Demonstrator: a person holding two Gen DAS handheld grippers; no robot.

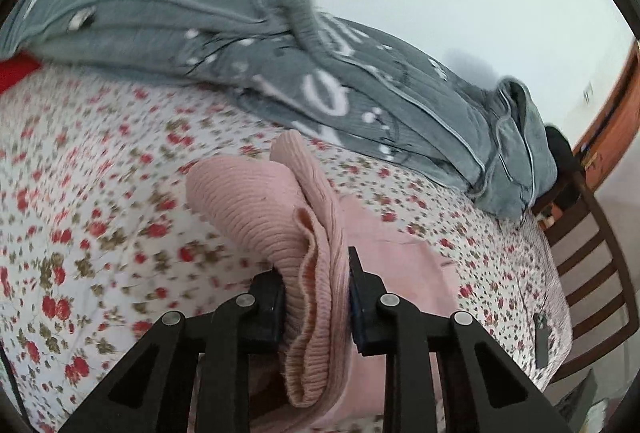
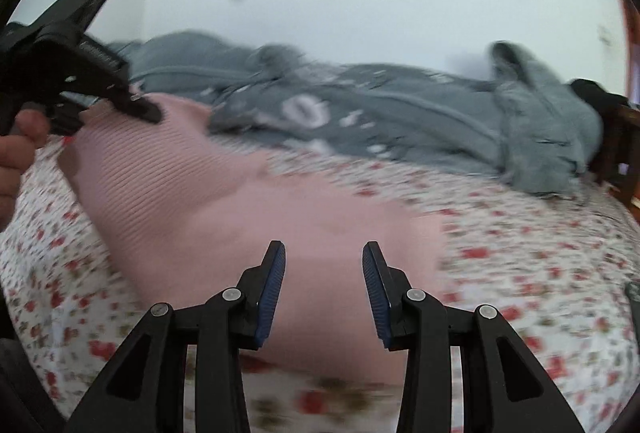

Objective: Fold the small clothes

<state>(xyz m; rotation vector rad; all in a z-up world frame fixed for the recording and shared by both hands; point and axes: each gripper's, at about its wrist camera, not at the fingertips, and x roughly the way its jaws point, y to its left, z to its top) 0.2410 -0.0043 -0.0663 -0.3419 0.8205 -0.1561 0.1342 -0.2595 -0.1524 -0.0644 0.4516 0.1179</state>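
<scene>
Pink garment [image 1: 256,217] bunched, outline blurred.

Left wrist view sits close behind its own fingers, tilted down over the flowered bedsheet [image 1: 100,161] toward the grey blanket [image 1: 360,81] and wall. Right wrist view looks flatter across the same bed, low and close. Both share sheet, blanket and pink knit [image 2: 192,193].

— Where does the garment [image 2: 224,201] lie?
— On the bed [image 2: 520,257], one edge raised between the left tongs [image 1: 316,297].
— And behind it?
— A heaped blanket [image 1: 360,89] along the bed's far side; a chair [image 1: 592,265] at the right.
</scene>
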